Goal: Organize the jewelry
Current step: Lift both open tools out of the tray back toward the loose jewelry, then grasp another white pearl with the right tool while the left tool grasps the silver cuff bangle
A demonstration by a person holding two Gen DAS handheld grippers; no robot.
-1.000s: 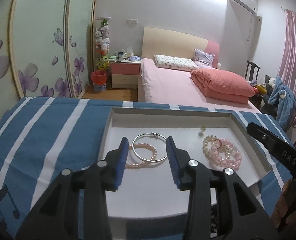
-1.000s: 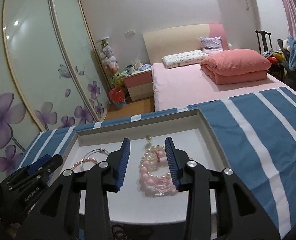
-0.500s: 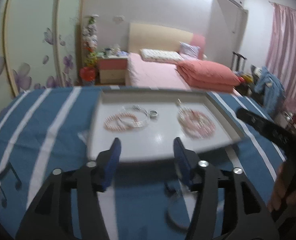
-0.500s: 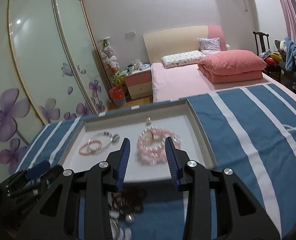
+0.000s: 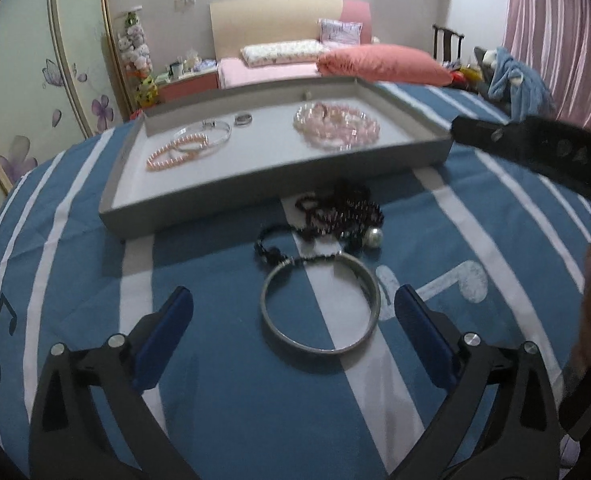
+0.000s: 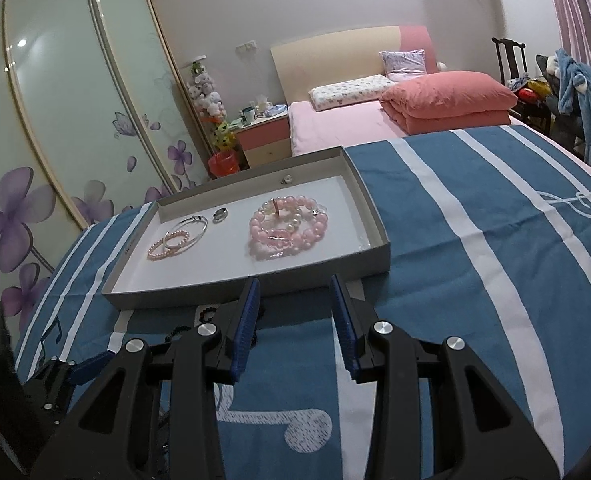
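A grey tray lies on the blue striped cloth. It holds pink bead bracelets, a thin pink bracelet with a silver bangle and a ring. In front of the tray lie a silver bangle and a heap of dark bead strings with a pearl. My left gripper is open wide around the silver bangle, above it. My right gripper is open and empty in front of the tray.
The right gripper's arm reaches in at the right of the left wrist view. The left gripper shows at the lower left of the right wrist view. A bed and a wardrobe stand behind the table.
Both grippers have pulled back from over the tray toward the near side. The left gripper has opened wider and now frames the silver bangle on the cloth.
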